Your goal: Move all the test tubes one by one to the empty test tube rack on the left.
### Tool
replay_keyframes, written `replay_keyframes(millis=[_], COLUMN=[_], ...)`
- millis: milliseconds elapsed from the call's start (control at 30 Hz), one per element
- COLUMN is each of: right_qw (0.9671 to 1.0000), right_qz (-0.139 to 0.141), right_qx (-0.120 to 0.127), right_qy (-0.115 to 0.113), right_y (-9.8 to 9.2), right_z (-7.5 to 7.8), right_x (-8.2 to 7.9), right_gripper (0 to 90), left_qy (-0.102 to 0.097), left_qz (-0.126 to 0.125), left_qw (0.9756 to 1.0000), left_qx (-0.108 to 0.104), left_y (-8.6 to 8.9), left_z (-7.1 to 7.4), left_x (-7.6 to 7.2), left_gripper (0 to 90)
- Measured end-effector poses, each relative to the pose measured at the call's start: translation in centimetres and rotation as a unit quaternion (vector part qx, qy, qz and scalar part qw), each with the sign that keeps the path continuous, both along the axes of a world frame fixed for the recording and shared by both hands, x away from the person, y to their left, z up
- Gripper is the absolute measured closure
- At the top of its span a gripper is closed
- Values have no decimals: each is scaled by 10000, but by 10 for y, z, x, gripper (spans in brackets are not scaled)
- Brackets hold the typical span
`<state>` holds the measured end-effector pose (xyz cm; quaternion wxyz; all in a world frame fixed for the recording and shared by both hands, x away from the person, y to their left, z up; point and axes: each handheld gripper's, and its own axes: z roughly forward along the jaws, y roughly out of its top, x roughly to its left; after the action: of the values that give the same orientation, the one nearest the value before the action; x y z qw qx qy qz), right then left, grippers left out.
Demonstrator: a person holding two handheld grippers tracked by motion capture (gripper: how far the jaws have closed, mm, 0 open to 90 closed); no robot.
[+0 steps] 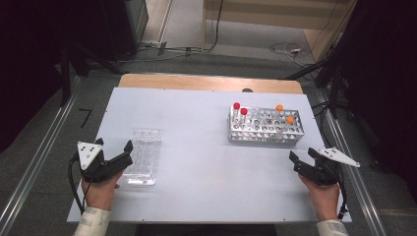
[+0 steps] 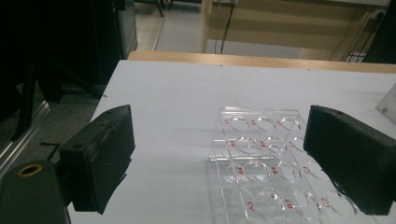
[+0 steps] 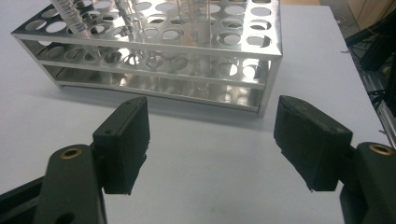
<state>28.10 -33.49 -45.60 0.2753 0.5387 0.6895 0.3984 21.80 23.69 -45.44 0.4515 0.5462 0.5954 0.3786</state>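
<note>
A clear plastic tube rack (image 1: 142,156) with empty round holes lies flat on the white table (image 1: 196,123) at the left. My left gripper (image 1: 114,147) stands open just left of it, the rack's near part (image 2: 261,158) showing between its jaws. At the right stands a metal tube rack (image 1: 265,126) holding two red-capped tubes (image 1: 240,112) and two orange-capped tubes (image 1: 284,113). My right gripper (image 1: 301,156) is open near the table's right front, below that metal rack (image 3: 154,51), with nothing between its jaws.
A wooden strip (image 1: 211,81) runs along the table's far edge. Metal rails (image 1: 34,162) flank the table on both sides. Cables (image 1: 290,49) lie on the floor beyond. A wide bare stretch of table lies between the two racks.
</note>
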Motion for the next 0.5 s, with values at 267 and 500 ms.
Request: replay_keyframes(millis=[267, 500], right_qw=[10000, 9998], right_qz=[12, 51], right_qx=[-30, -157], right_qy=[-50, -89], right_y=[5, 14], right_z=[3, 6], right_x=[18, 38], right_gripper=[292, 317], left_qy=[-12, -5], left_qz=[49, 88], left_qw=[10000, 9999], left_qx=[-69, -84], left_y=[1, 2], left_z=[0, 0], left_x=[1, 1], left_gripper=[94, 94])
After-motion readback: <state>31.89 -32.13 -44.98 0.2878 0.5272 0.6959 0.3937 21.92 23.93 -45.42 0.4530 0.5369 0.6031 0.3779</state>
